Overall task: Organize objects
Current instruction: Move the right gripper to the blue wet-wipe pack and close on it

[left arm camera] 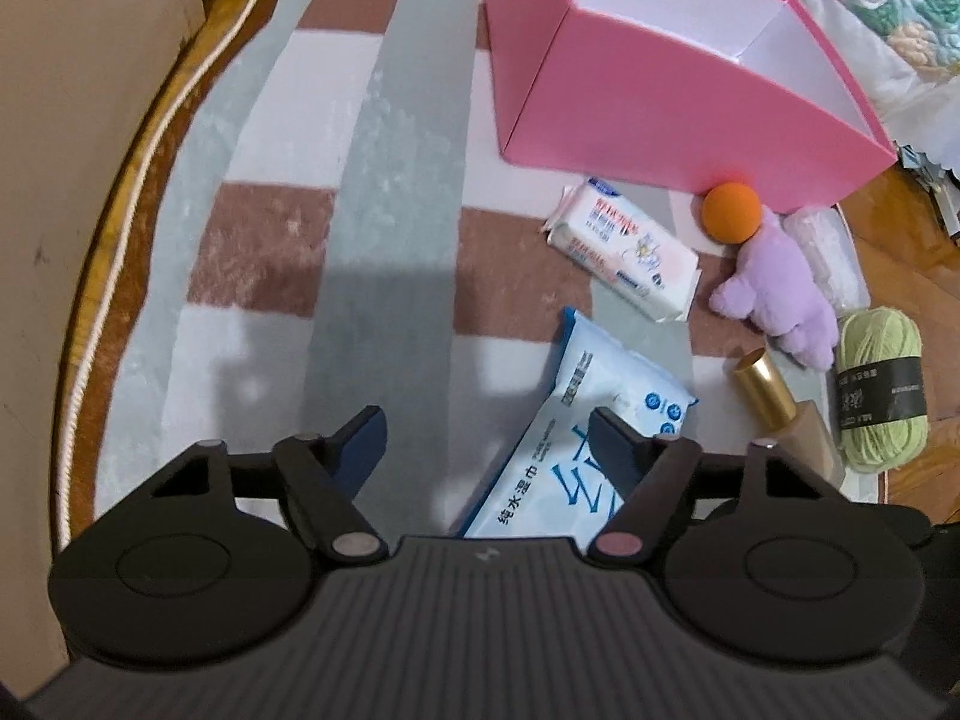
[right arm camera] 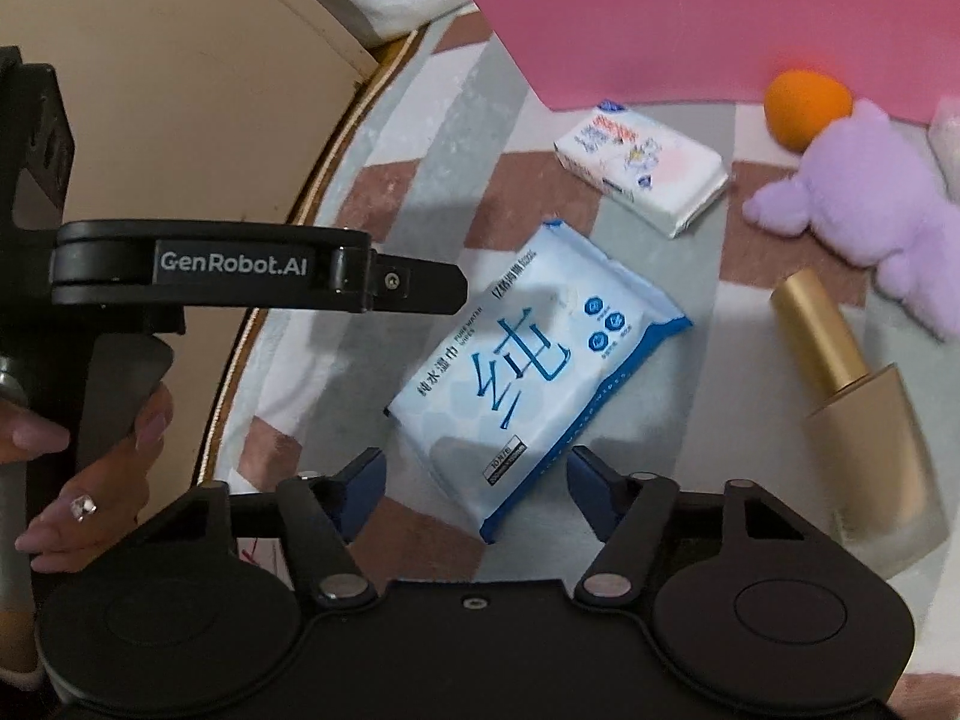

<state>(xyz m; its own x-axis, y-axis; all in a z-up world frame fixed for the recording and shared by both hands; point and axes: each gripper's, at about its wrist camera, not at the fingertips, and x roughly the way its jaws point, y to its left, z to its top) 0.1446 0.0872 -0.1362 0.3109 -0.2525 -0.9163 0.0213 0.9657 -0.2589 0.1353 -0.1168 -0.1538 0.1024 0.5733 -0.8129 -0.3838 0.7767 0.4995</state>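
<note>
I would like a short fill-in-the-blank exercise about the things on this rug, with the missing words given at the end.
1. The big box standing on the rug is ____ on the outside.
2. The orange ball lies against the ____ plush toy.
3. The bottle beside the blue wipes pack has a ____ cap.
4. Both the left claw and the right claw are ____ and hold nothing.

Missing words: pink; purple; gold; open
</note>
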